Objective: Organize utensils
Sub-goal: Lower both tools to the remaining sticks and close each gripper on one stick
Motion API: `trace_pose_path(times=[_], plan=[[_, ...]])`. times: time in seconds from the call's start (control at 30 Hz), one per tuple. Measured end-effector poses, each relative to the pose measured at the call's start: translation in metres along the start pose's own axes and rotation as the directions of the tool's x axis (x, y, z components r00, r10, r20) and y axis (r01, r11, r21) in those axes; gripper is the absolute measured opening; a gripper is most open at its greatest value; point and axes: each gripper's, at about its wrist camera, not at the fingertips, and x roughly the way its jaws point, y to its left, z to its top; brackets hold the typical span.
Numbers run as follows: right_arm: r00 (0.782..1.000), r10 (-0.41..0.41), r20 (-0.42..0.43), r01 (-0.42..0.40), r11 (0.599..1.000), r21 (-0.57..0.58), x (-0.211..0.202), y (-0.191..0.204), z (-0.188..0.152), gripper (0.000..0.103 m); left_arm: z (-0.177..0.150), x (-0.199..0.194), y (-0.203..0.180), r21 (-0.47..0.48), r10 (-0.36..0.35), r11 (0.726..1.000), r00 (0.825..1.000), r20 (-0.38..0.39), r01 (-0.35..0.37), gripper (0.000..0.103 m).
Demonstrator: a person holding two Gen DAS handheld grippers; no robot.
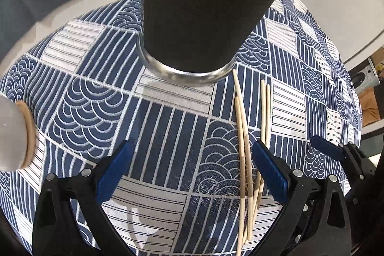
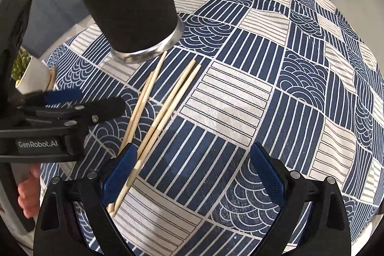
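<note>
Several wooden chopsticks (image 1: 244, 136) lie loose on the blue-and-white patterned tablecloth (image 1: 168, 136), their tips pointing toward a tall black cup (image 1: 192, 16) with a metal base rim. My left gripper (image 1: 193, 169) is open over the cloth, and the chopsticks run beside its right finger (image 1: 268, 169). In the right wrist view the chopsticks (image 2: 156, 112) pass next to the left finger (image 2: 122, 172) of my open right gripper (image 2: 195, 172). The cup (image 2: 124, 4) stands just beyond the chopstick tips. Neither gripper holds anything.
A white plant pot (image 2: 31, 73) on a wooden coaster stands at the table's left edge, also seen as the pot (image 1: 12, 131). A hand (image 2: 28, 191) holds the left gripper's body. A finger (image 1: 326, 148) of the right gripper shows at the right. The cloth (image 2: 264, 100) stretches right.
</note>
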Motion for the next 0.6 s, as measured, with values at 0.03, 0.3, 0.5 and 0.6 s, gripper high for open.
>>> trace_pose_path(times=[0.03,0.3,0.5,0.6], plan=[[1.000,-0.001,-0.002,0.001,1.000,0.001,0.002,-0.001,0.001,0.091,0.000,0.000,-0.001,0.014,0.010,1.000,1.000,-0.003,-0.010,0.097],[0.997,-0.077,0.018,0.077,0.997,-0.018,0.005,0.003,-0.001,0.094,0.008,0.013,-0.017,0.067,0.085,0.994,0.996,-0.025,-0.083,0.097],[0.993,-0.114,-0.031,0.115,0.993,0.031,0.007,-0.009,-0.004,0.096,0.017,0.024,-0.028,0.072,0.146,0.987,0.989,-0.026,-0.144,0.098],[0.992,-0.122,-0.020,0.122,0.992,0.032,0.009,-0.010,-0.006,0.095,0.021,0.026,-0.028,0.074,0.137,0.988,0.990,-0.034,-0.134,0.097]])
